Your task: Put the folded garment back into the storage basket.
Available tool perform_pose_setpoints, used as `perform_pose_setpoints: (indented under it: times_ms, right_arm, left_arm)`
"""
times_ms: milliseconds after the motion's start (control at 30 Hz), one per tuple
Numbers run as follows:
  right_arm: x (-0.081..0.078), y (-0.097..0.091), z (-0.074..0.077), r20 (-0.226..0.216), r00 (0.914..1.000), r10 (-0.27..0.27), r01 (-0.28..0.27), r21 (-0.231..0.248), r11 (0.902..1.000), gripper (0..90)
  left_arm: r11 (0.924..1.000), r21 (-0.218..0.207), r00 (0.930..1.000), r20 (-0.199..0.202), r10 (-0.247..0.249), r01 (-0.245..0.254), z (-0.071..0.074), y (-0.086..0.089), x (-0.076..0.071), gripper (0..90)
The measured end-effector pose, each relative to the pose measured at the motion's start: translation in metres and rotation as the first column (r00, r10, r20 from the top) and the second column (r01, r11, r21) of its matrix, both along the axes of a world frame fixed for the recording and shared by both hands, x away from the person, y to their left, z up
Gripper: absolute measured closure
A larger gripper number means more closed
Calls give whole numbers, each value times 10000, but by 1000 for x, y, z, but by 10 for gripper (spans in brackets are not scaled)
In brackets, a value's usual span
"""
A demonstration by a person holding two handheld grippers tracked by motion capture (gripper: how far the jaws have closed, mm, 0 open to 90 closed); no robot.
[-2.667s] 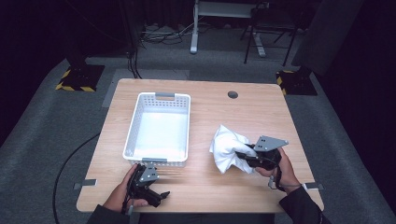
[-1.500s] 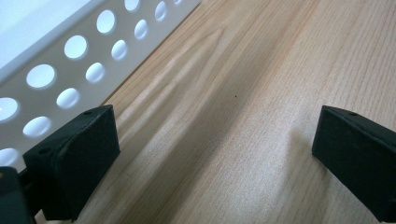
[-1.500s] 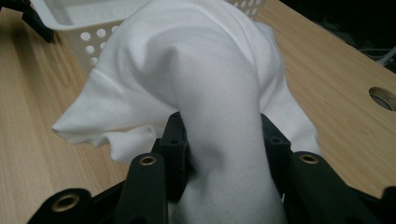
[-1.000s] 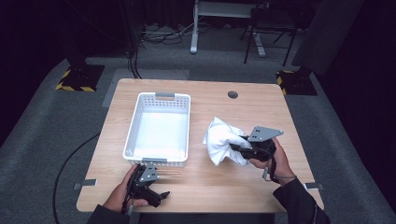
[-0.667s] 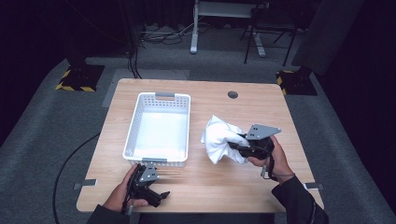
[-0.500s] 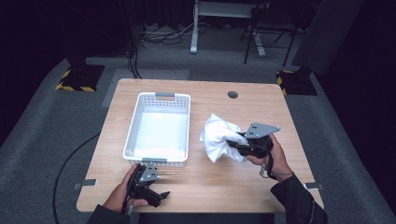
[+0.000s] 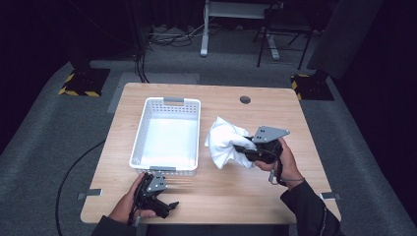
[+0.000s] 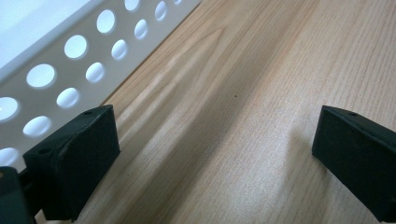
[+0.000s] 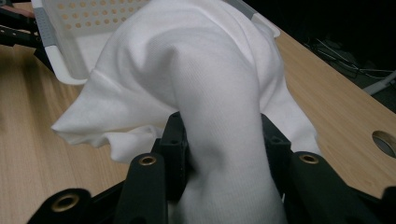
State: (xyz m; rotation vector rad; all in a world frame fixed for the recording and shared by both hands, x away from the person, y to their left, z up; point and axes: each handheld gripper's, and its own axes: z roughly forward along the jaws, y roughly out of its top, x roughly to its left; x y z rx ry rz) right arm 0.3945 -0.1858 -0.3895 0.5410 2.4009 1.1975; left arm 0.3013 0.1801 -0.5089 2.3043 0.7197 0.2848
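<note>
The wooden table (image 7: 216,101) carries a white perforated basket (image 7: 167,135) left of centre, empty inside, its long side running away from the person. Just right of the basket, lifted off the tabletop, hangs a crumpled white cloth (image 7: 223,142); in the right gripper view the cloth (image 9: 196,88) bulges up between the two black jaws, which are clamped tight on a thick fold of it, with loose corners drooping toward the table. The right gripper (image 7: 246,151) holds it level, pointed toward the basket. The left gripper (image 7: 156,196) rests near the table's front edge just before the basket's near wall, its jaws standing wide apart over bare wood with nothing between them.

Judging from this, the cloth is probably headed for the basket. The main risk is the trailing corner: it hangs lower than the held fold and could catch the basket's rim, dragging the light basket sideways or leaving cloth draped over the wall. The grip takes only one fold, so a quick swing might let the fabric slip free short of the basket
</note>
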Motion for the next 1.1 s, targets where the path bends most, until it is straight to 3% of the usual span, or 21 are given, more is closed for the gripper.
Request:
perform_pose_setpoints:
  times_ms: [1100]
  right_arm:
    - [10, 59, 12, 203, 9979, 622, -618, -185, 9979, 630]
  left_arm:
    - [10000, 1, 10000, 2, -4, 4, 0, 0, 0, 6]
